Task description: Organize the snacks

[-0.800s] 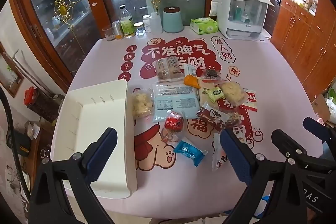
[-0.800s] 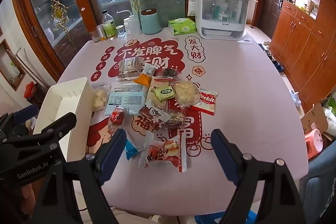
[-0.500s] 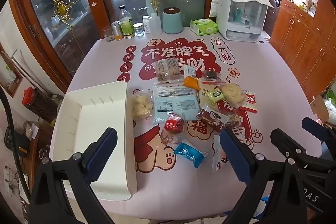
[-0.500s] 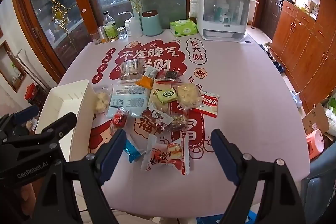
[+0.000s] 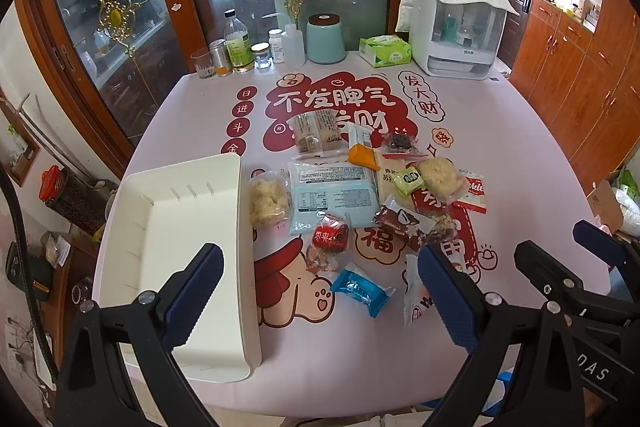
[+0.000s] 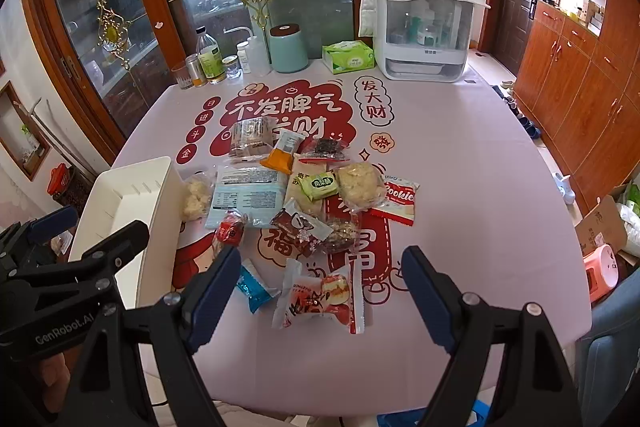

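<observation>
Snacks (image 6: 304,195) heaped mid-tabotop at twelve o'clock from both wide-apart, empty claws (image 5: 320,291) (image 6: 316,291), white bin (image 5: 168,243) at nine o'clock: overlapping slippery wrappers likely to slide, snag neighbours, or drop short of bin.

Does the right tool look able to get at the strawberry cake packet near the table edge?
Probably yes. The right tool is open and the cake packet lies alone right below it, with only the blue packet beside it.
</observation>
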A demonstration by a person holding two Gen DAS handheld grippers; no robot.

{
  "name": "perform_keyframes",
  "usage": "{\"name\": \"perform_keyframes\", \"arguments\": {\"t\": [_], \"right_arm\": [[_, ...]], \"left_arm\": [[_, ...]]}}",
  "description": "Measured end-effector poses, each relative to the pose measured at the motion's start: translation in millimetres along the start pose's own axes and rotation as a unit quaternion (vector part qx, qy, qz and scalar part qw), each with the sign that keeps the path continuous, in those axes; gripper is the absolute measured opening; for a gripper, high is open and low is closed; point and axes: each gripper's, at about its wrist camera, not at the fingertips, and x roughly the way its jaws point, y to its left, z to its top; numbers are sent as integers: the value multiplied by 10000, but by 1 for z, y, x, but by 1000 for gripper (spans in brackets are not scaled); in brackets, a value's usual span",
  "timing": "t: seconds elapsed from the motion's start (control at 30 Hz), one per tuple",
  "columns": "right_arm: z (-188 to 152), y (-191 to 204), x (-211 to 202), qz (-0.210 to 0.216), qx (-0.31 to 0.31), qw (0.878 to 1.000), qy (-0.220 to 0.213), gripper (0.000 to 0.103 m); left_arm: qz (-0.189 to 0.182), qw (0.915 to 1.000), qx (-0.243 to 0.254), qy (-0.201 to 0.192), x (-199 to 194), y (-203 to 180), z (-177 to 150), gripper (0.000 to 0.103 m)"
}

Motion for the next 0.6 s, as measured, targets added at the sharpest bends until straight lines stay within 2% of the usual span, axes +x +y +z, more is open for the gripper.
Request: {"name": "perform_keyframes", "arguments": {"t": [0.6], "right_arm": [[-1, 2, -1, 16, 24, 10000, -7, 83]], "left_arm": [[-12, 10000, 7, 28, -3, 2, -4, 97]]}}
